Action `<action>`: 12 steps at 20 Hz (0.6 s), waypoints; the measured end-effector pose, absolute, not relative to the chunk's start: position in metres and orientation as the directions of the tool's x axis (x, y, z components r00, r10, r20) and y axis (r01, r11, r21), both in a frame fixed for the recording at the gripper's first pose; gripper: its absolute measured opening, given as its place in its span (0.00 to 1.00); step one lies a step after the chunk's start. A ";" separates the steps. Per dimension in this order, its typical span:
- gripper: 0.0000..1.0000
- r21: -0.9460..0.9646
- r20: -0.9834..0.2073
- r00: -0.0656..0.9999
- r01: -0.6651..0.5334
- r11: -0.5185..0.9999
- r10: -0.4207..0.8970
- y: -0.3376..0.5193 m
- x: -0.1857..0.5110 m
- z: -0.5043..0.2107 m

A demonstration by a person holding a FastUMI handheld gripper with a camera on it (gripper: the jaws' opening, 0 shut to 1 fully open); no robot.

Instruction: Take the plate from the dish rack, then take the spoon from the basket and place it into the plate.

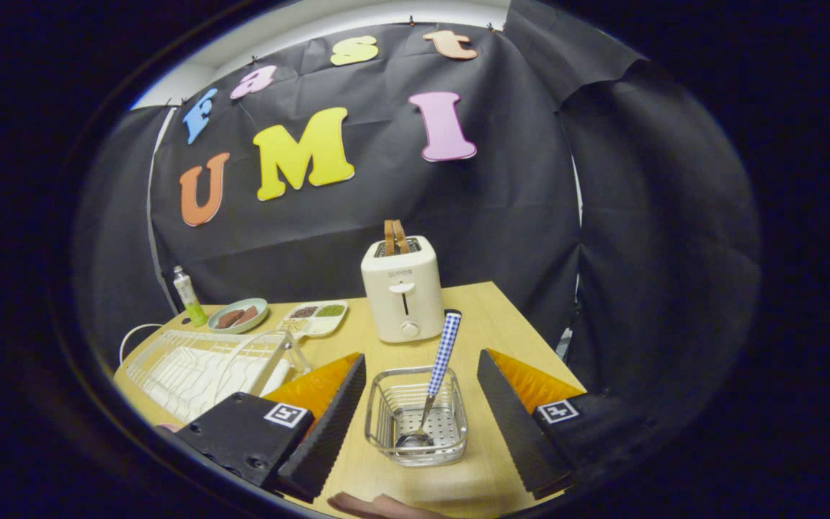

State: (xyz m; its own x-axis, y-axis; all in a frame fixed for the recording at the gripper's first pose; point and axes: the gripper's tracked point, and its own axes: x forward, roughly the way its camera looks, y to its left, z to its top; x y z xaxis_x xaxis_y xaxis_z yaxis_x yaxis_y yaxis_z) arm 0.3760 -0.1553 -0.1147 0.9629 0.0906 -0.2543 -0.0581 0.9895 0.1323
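My gripper (421, 360) is open, its two black ribbed fingers (328, 425) spread wide above the wooden table. Between them sits a small wire basket (386, 432). A spoon (444, 353) with a blue-and-white checked handle stands in it, bowl down and handle leaning away towards the toaster. Neither finger touches the basket or the spoon. The white dish rack (192, 367) lies to the left of the left finger, which hides part of it. A pinkish-brown curved rim (379, 506) shows on the table nearer to me than the basket; I cannot tell what it is.
A cream toaster (402, 295) holding two bread slices stands beyond the basket. Further left are a divided snack tray (314, 317), a green dish (238, 315) of brown pieces and a small bottle (188, 295). The table's edge (530, 339) runs just right of the right finger.
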 end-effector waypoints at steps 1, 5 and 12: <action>0.99 0.134 -0.268 0.959 -0.061 0.989 0.096 -0.157 0.386 -0.115; 0.91 0.163 -0.281 0.956 -0.036 0.986 0.081 -0.162 0.412 -0.112; 0.19 0.158 -0.240 0.970 -0.008 0.987 0.046 -0.155 0.411 -0.096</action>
State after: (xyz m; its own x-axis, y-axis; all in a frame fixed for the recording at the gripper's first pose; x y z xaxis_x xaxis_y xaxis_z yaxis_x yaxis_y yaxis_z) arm 0.4107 -0.1545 -0.0962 0.9696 0.0461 -0.2404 -0.0078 0.9875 0.1577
